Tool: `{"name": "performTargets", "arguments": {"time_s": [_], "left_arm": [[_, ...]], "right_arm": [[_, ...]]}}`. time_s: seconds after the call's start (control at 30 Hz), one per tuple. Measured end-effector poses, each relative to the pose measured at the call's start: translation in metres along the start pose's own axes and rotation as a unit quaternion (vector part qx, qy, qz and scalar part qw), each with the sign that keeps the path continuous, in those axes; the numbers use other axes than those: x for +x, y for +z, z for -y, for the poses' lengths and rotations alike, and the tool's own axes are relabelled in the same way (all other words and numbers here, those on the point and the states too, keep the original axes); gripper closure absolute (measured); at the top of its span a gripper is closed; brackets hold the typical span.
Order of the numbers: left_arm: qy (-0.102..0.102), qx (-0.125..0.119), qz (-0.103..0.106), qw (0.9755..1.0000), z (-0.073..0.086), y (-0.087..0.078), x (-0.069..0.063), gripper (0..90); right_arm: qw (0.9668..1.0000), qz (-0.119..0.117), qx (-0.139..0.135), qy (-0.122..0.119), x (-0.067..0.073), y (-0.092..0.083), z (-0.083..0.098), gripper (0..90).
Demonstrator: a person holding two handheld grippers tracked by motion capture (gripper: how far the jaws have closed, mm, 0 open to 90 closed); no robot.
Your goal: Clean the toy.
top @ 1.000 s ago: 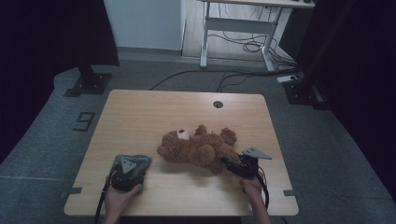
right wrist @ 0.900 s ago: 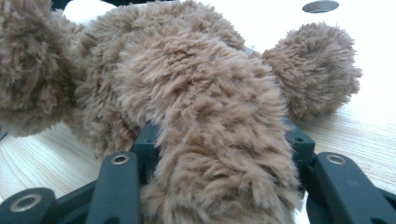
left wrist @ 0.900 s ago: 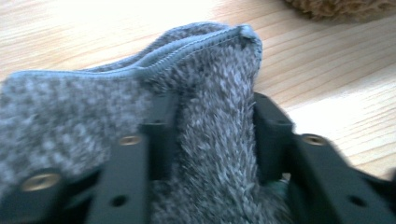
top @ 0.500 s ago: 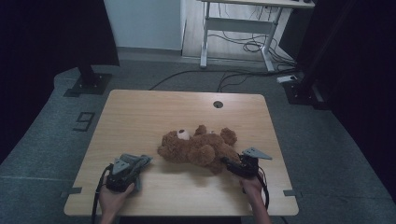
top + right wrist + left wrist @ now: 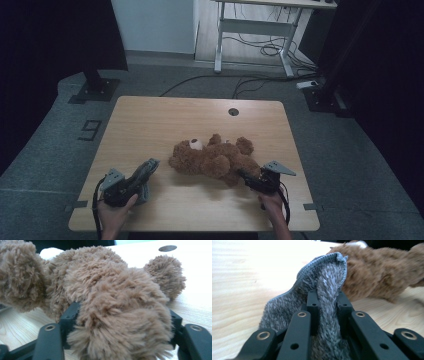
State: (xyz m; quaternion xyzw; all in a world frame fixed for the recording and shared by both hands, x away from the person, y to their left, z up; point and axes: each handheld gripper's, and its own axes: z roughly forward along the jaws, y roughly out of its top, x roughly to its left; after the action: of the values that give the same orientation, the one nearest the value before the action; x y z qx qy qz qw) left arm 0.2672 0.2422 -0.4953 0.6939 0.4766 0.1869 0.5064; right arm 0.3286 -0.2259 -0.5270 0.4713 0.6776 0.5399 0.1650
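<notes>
Teddy bear [image 5: 215, 159] lies on its back at the middle of the table [image 5: 165, 120], one leg between the jaws of your right gripper [image 5: 249, 178], which have just been opening; whether the pads press on it I cannot tell. Your left gripper [image 5: 141, 176] is clamped on a grey knitted cloth [image 5: 322, 287], just beside the bear's head. Judged step: bringing cloth to bear. Next calls for steadying the leg.
</notes>
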Motion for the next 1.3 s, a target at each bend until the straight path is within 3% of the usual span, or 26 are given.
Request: {"name": "performTargets", "arguments": {"time_s": [0.23, 0.27, 0.37, 0.47, 0.53, 0.57, 0.7, 0.73, 0.77, 0.8, 0.9, 0.93, 0.97, 1.0, 1.13, 1.3], "left_arm": [[0.016, -0.012, 0.027, 0.9994, -0.021, 0.005, -0.021, 77.1], [0.024, -0.013, 0.038, 0.9989, -0.032, 0.01, -0.031, 77.1], [0.033, -0.013, 0.045, 0.9983, -0.041, 0.014, -0.039, 77.1], [0.052, -0.011, 0.062, 0.9966, -0.057, 0.025, -0.057, 77.1], [0.061, -0.008, 0.079, 0.995, -0.069, 0.04, -0.07, 77.1], [0.061, -0.008, 0.079, 0.995, -0.069, 0.04, -0.07, 77.1], [0.067, 0.009, 0.1, 0.9927, -0.083, 0.072, -0.084, 77.1], [0.065, 0.02, 0.113, 0.9913, -0.085, 0.087, -0.09, 77.1], [0.065, 0.02, 0.113, 0.9913, -0.085, 0.087, -0.09, 77.1], [0.07, 0.033, 0.117, 0.9901, -0.084, 0.103, -0.095, 77.1], [0.075, 0.056, 0.113, 0.9892, -0.077, 0.121, -0.097, 77.0], [0.062, 0.068, 0.111, 0.9896, -0.069, 0.131, -0.093, 77.0], [0.062, 0.068, 0.111, 0.9896, -0.069, 0.131, -0.093, 77.0], [0.037, 0.062, 0.113, 0.991, -0.059, 0.132, -0.084, 77.0], [0.024, 0.05, 0.102, 0.9932, -0.054, 0.12, -0.07, 77.3], [0.024, 0.04, 0.088, 0.995, -0.055, 0.105, -0.062, 77.4]], "right_arm": [[1.0, -0.008, 0.004, 0.001, -0.003, -0.002, 0.0, 43.8], [1.0, -0.008, 0.003, -0.001, -0.003, -0.002, -0.001, 47.0], [0.9999, -0.008, 0.005, -0.007, -0.002, -0.002, -0.001, 51.0], [0.9999, -0.01, 0.007, -0.009, -0.002, 0.0, -0.002, 52.6], [0.9998, -0.016, 0.006, -0.012, -0.004, 0.002, -0.003, 53.9], [0.9998, -0.016, 0.006, -0.012, -0.004, 0.002, -0.003, 53.9], [0.9993, -0.032, 0.004, -0.017, -0.007, 0.007, -0.005, 55.6], [0.999, -0.039, 0.003, -0.022, -0.006, 0.011, -0.005, 56.2], [0.999, -0.039, 0.003, -0.022, -0.006, 0.011, -0.005, 56.2], [0.9985, -0.046, 0.004, -0.03, -0.004, 0.015, -0.004, 56.4], [0.998, -0.05, 0.005, -0.037, -0.001, 0.018, -0.004, 56.7], [0.9979, -0.048, 0.008, -0.042, 0.003, 0.02, -0.005, 57.3], [0.9979, -0.048, 0.008, -0.042, 0.003, 0.02, -0.005, 57.3], [0.9977, -0.04, 0.011, -0.054, 0.005, 0.021, -0.007, 58.2], [0.9974, -0.049, 0.01, -0.051, -0.001, 0.018, -0.008, 58.8], [0.9972, -0.053, 0.009, -0.052, -0.003, 0.018, -0.008, 58.8]]}}
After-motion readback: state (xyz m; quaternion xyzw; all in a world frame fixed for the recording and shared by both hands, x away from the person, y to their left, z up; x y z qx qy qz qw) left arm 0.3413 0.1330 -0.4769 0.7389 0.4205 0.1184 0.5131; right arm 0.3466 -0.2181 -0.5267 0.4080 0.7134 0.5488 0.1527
